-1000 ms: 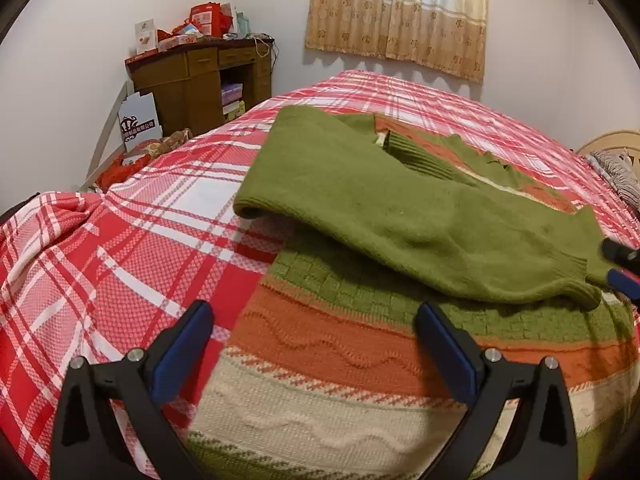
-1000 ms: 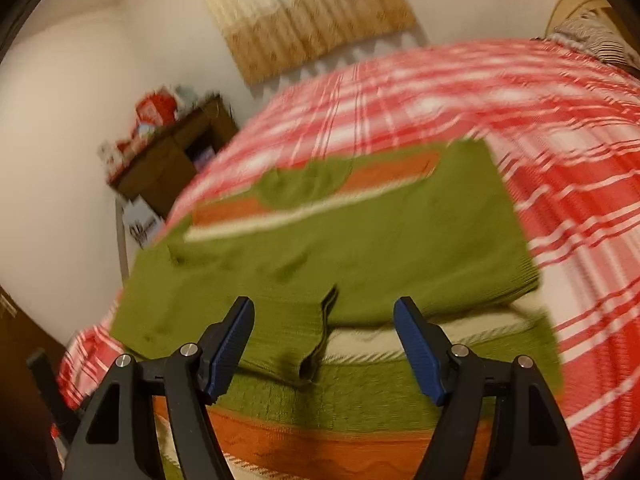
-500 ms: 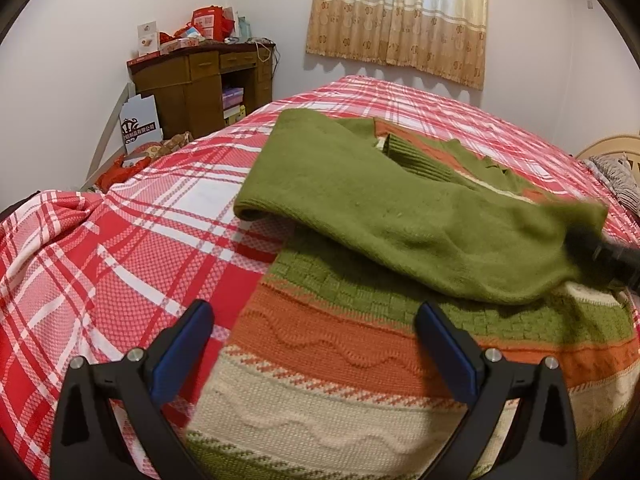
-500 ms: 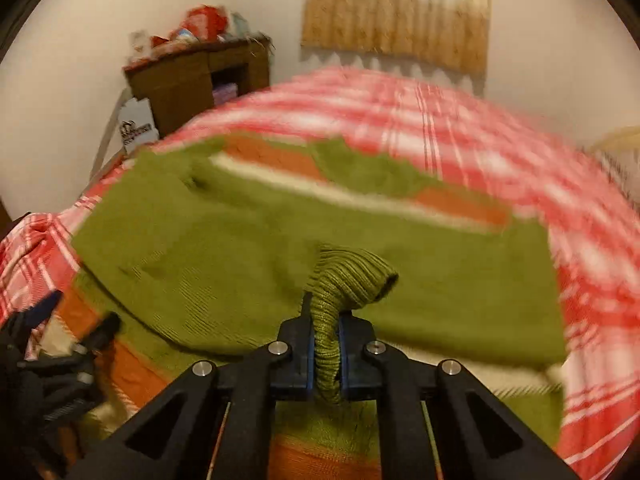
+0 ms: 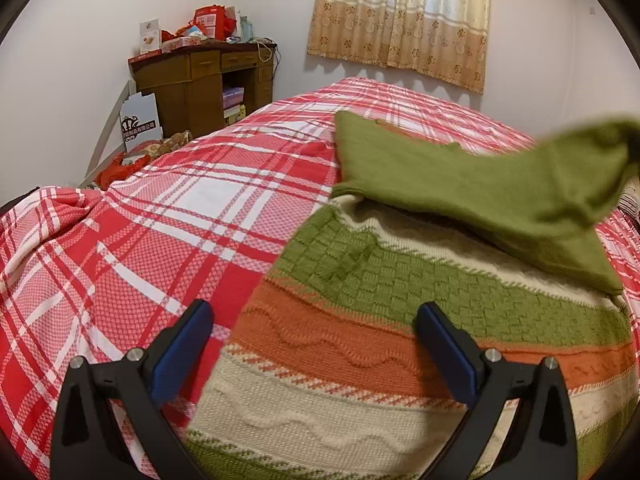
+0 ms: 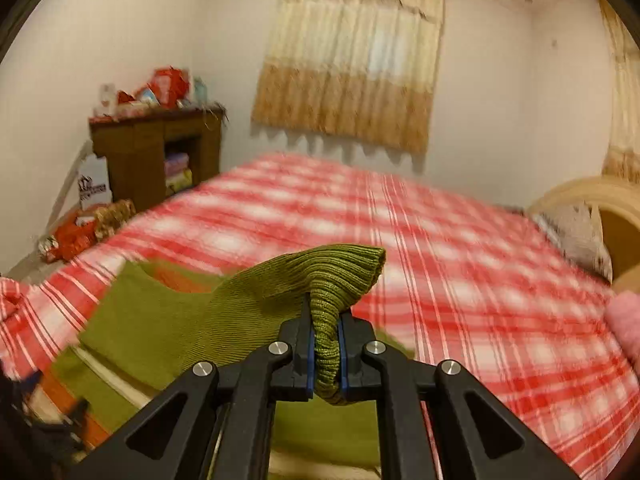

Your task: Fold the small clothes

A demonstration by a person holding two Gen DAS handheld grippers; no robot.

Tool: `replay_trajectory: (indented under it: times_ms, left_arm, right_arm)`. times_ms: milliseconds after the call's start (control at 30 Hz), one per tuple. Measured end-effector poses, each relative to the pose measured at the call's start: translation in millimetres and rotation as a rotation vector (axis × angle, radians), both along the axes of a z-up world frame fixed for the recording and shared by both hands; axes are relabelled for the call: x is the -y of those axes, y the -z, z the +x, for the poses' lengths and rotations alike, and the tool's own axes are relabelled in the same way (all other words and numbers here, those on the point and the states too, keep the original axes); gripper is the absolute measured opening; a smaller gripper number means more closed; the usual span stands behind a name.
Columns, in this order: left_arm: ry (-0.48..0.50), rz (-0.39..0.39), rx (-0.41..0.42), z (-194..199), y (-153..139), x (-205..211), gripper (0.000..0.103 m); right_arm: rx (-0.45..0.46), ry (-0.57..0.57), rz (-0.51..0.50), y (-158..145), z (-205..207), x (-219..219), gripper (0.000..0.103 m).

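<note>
Bedroom with pale walls, a curtained window (image 5: pixel 404 24) and a wooden desk (image 5: pixel 200 84) piled with boxes in the far corner. A bed (image 5: pixel 168 216) under a red-and-white plaid cover filled most of both views and carried the task's garment: a striped sweater (image 5: pixel 360 344) in green, orange and cream, lying flat near the bed's near edge. One plain green sleeve (image 5: pixel 472 184) rose off the sweater body toward the right of the left-wrist view, its far end blurred. In the right-wrist view the right tongs (image 6: pixel 326 354) were pinched tight on the ribbed cuff (image 6: pixel 340 276) of that sleeve, the knit bunched between the blue pads and flaring above them. The left tongs (image 5: pixel 316 344) stood wide apart just above the sweater's lower stripes, holding nothing; the frame did not show whether they touched the knit.

The step in hand appeared to be carrying the sleeve across the body to lay it inward. To do it well, the cuff would best travel in a low arc, keeping the sleeve taut enough to unroll without dragging the body out of square. The left tongs could press the near hem down as an anchor. The cuff should be released only once the sleeve lay straight, since the soft knit would likely slump and wrinkle if dropped from height.
</note>
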State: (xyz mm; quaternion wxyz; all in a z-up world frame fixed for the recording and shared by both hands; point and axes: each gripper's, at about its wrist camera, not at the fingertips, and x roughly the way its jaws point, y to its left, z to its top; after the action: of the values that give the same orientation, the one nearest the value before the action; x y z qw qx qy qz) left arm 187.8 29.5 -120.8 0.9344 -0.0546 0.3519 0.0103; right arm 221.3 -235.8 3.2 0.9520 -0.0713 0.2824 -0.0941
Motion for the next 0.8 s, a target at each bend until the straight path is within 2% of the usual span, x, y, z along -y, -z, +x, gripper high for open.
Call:
replay_trajectory:
  times_ms: [67, 200, 233, 267, 333, 433, 467, 500, 533, 567, 733, 800]
  left_arm:
    - [0.000, -0.001, 0.000, 0, 0, 0, 0.103]
    - [0.000, 0.000, 0.000, 0, 0, 1, 0.103]
    - [0.000, 0.000, 0.000, 0, 0, 1, 0.103]
    - [0.000, 0.000, 0.000, 0, 0, 1, 0.103]
    - [0.000, 0.001, -0.001, 0, 0, 0, 0.103]
    - [-0.001, 0.001, 0.000, -1, 1, 1, 0.103]
    - [-0.001, 0.003, 0.000, -1, 1, 1, 0.103]
    - [-0.002, 0.005, 0.000, 0, 0, 1, 0.103]
    - [-0.004, 0.007, 0.000, 0, 0, 1, 0.103]
    - [-0.005, 0.009, 0.000, 0, 0, 1, 0.103]
    - [-0.005, 0.009, -0.001, 0, 0, 0, 0.103]
    - [-0.005, 0.011, -0.001, 0, 0, 0, 0.103]
  right_arm:
    - [-0.052, 0.022, 0.018, 25, 3, 15, 0.008]
    - [-0.166, 0.033, 0.161, 75, 6, 43, 0.011]
    - [-0.204, 0.071, 0.181, 86, 8, 51, 0.018]
    - [-0.240, 0.128, 0.214, 97, 8, 62, 0.033]
    - [-0.221, 0.171, 0.269, 101, -2, 77, 0.043]
    - [-0.120, 0.363, 0.286, 83, -31, 108, 0.043]
    - [-0.057, 0.473, 0.271, 70, -47, 118, 0.043]
    - [0.005, 0.521, 0.267, 57, -61, 122, 0.043]
    - [0.034, 0.498, 0.273, 49, -64, 120, 0.043]
    - [0.049, 0.406, 0.278, 41, -65, 113, 0.043]
    - [-0.064, 0.105, 0.279, 47, -42, 57, 0.043]
    - [-0.102, 0.046, 0.268, 58, -31, 36, 0.043]
